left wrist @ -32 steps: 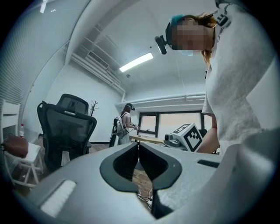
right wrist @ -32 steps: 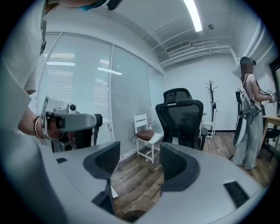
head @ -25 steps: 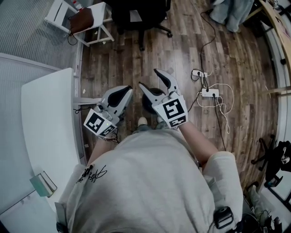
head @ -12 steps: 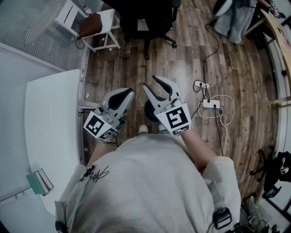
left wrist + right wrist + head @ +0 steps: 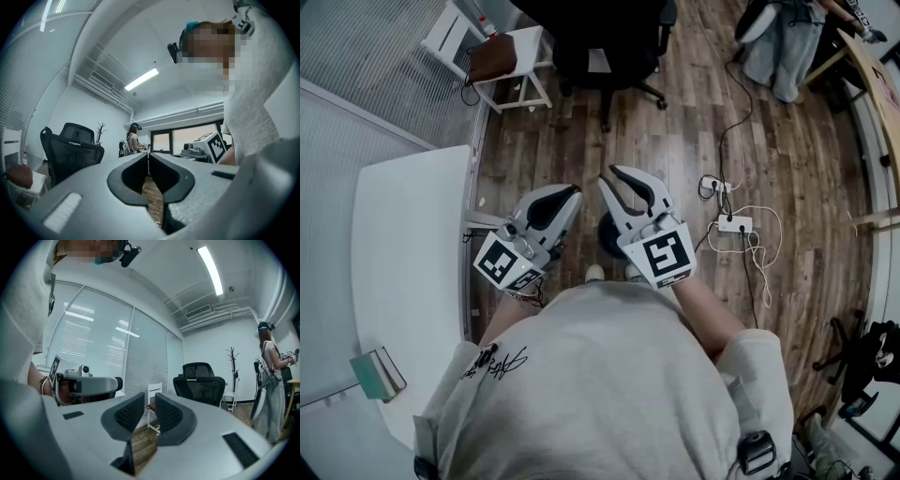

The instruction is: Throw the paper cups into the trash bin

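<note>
Currently the right gripper (image 5: 609,175) is closing, its ribbed pads a narrow gap apart with nothing between them. Just left of it, the left gripper (image 5: 572,192) is clenched and empty. Both point far, out over the wood floor (image 5: 675,122). Below the right gripper lies a dark round thing (image 5: 607,236), mostly hidden; whether it is the trash bin I cannot tell. A white table (image 5: 403,244) stands at left.

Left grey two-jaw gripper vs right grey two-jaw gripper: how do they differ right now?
Left grey two-jaw gripper: jaws together, tips touching; right grey two-jaw gripper: jaws closing, a narrow gap between them. In the head view the right gripper reaches further forward than the left gripper. Shared: both hold nothing.
</note>
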Tool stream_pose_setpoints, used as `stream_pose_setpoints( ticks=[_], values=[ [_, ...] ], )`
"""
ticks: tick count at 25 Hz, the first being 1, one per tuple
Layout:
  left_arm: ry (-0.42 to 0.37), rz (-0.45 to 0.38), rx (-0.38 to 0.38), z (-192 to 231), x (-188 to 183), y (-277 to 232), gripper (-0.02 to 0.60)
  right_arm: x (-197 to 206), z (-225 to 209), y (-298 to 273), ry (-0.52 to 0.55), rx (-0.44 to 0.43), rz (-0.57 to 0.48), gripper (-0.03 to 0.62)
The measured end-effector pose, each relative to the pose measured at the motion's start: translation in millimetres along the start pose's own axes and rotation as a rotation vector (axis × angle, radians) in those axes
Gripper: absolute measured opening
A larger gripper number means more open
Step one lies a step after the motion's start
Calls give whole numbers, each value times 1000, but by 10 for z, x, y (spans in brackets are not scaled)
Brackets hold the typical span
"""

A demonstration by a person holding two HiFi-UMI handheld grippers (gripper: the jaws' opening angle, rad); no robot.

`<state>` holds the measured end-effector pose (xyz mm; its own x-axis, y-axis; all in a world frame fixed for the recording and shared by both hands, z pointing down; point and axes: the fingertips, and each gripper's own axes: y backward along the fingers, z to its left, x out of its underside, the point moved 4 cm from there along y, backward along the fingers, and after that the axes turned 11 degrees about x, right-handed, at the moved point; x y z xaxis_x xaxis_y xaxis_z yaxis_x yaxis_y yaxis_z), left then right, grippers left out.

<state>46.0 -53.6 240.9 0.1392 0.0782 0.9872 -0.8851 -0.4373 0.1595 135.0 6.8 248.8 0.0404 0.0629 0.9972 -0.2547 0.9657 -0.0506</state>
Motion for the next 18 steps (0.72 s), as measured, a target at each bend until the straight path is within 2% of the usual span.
stream_pose_setpoints(
  ticks=[5, 14, 18],
  values=[
    [-1, -23, 2, -28, -59, -30, 9, -83, -8, 0, -2, 11, -58, 46],
    [-10, -21, 5, -39, -86, -12, 9, -64, 10, 28, -14, 23, -27, 11],
    [13, -41, 6, -63, -122, -13, 9, -59, 24, 30, -25, 25, -30, 9]
  ],
)
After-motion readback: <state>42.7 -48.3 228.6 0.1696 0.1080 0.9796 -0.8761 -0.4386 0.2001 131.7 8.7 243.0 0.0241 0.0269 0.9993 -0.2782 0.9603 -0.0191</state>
